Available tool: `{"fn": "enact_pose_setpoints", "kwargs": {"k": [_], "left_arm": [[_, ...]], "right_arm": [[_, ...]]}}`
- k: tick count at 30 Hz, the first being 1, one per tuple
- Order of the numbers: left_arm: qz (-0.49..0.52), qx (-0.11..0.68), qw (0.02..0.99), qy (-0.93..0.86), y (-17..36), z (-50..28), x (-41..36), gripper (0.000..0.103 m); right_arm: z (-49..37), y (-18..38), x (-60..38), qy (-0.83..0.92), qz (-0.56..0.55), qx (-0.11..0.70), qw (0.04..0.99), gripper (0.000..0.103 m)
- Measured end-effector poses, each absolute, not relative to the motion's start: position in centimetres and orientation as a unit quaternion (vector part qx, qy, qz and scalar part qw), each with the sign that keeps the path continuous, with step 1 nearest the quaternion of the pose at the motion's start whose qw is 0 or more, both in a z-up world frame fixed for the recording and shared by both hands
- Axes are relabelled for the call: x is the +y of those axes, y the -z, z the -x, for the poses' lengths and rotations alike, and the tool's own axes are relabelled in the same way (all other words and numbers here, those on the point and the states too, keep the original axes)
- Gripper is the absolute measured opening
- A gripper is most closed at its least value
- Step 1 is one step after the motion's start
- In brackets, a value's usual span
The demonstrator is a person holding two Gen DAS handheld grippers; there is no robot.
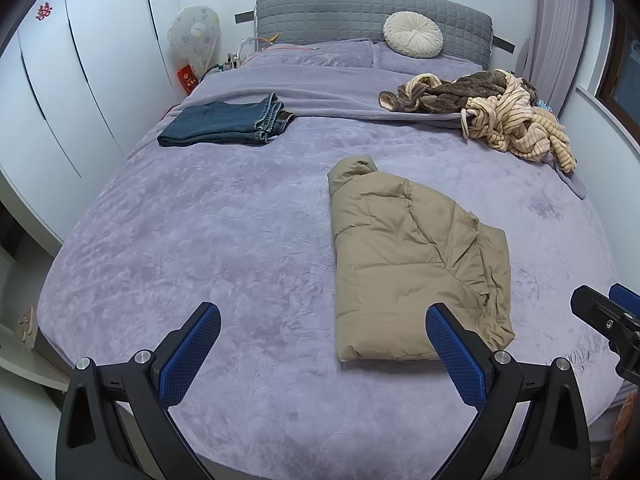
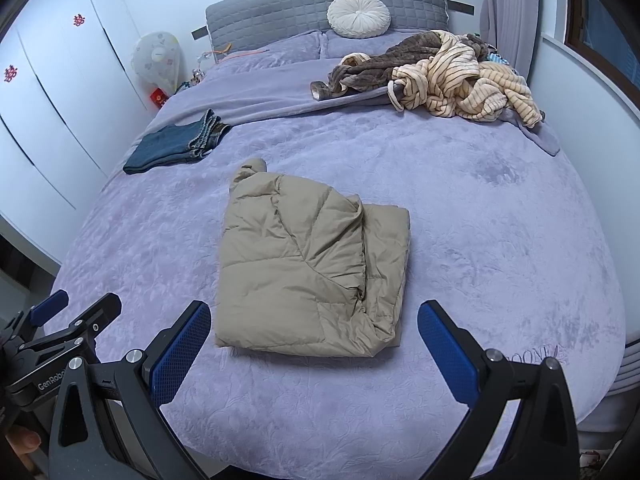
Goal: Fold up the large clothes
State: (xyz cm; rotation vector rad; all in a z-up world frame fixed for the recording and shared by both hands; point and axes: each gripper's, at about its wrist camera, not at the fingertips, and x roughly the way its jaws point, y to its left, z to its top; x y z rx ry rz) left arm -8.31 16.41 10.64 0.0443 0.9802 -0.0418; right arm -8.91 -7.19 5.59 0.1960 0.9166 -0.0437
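You are holding both tools above the near edge of the bed (image 1: 160, 220), and the puffy tan jacket (image 1: 408, 264) is lying folded into a rough rectangle on the plush lavender bedspread (image 2: 500, 248), its quilted nylon creasing in soft ridges and its rounded collar end pointing toward the headboard (image 2: 320, 4). Your left gripper (image 1: 323, 344) is hovering with its jaws spread wide and empty, the textured blue pads (image 1: 192, 344) sitting on black frames, the right pad just in front of the jacket's near edge. Your right gripper (image 2: 314, 340) is likewise standing wide open, holding nothing, with the jacket's near hem showing between its fingers. Beyond the jacket, toward the headboard on the left, folded dark denim jeans (image 1: 224, 120) are lying flat; on the right, a crumpled heap of striped cream and brown fleece clothes (image 2: 436, 76) is sprawling near the bed's far side. A round pleated cushion (image 1: 413, 35) is leaning on the quilted grey headboard. Bare bedspread is stretching wide on both sides of the jacket.
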Motion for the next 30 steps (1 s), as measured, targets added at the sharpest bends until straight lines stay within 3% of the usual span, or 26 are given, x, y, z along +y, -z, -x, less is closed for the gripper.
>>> {"fn": "enact_pose_setpoints", "kwargs": {"k": [30], "left_arm": [[-0.022, 0.464, 0.885, 0.015, -11.25, 8.29, 16.38, 0.103]], "right_arm": [[8.88, -5.57, -7.16, 0.018, -0.095, 0.440, 0.893, 0.103]]}}
